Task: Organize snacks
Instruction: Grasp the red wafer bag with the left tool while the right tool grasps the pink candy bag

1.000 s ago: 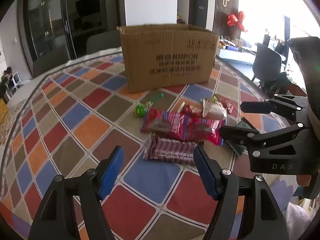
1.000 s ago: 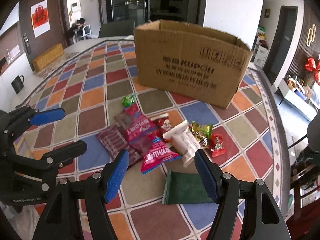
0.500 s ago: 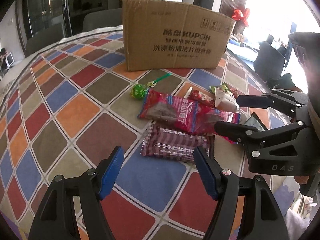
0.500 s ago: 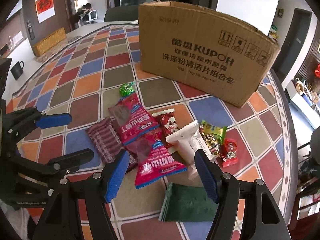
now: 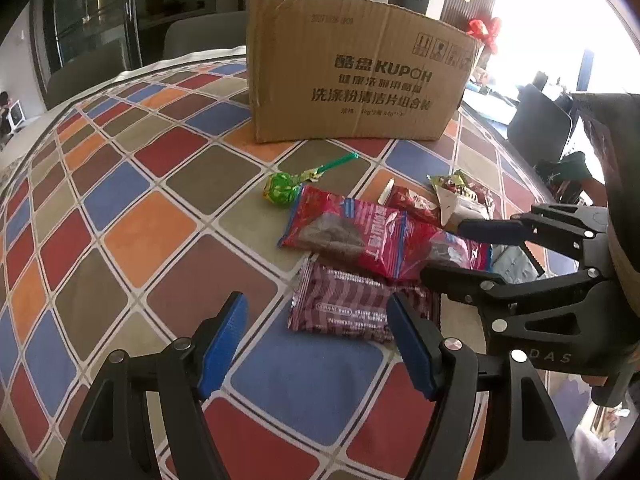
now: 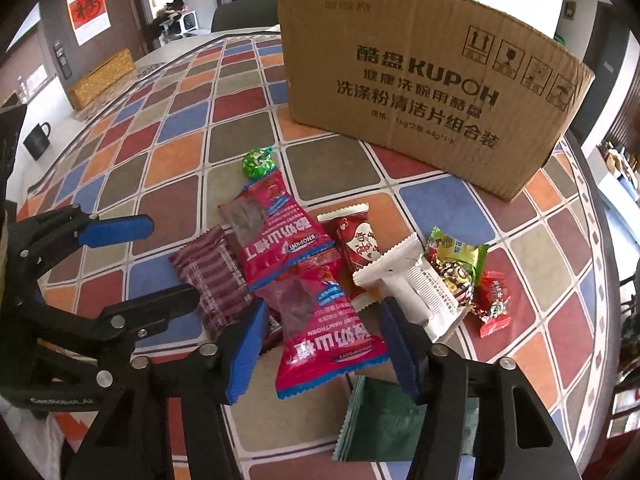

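Both claws sit lower and closer to the snack pile than a second ago, and the cardboard box (image 6: 424, 92) looms larger beyond them.

The left gripper (image 5: 316, 340) is released, its blue pads spread wide and holding nothing. Just ahead of it, toward its right finger, lies the maroon striped packet (image 5: 356, 304), flat on the checked tablecloth (image 5: 152, 236); earlier this packet lay further ahead of the fingers. Beyond the maroon packet lies a red hawthorn packet (image 5: 344, 228), overlapping its far edge. Further ahead and a little left of that lies the green lollipop (image 5: 284, 192), with its stick pointing toward the box.

The right gripper (image 6: 320, 340) is also released, fingers wide apart. A second red hawthorn packet (image 6: 324, 328) now lies between its blue fingers, where a second ago it lay ahead of the tips; whether the pads touch it I cannot tell. Under the right finger, toward the camera, lies the dark green packet (image 6: 380, 424). Ahead and right of the right finger lies the white packet (image 6: 416, 284), with a green-and-gold candy (image 6: 456, 260) and a small red candy (image 6: 494, 300) beyond it to the right. A small red-and-white sachet (image 6: 356, 240) lies ahead of the gap, beside the first hawthorn packet.

The two claws are close side by side, each showing in the other's view. All the snacks lie on the cloth in front of the box.
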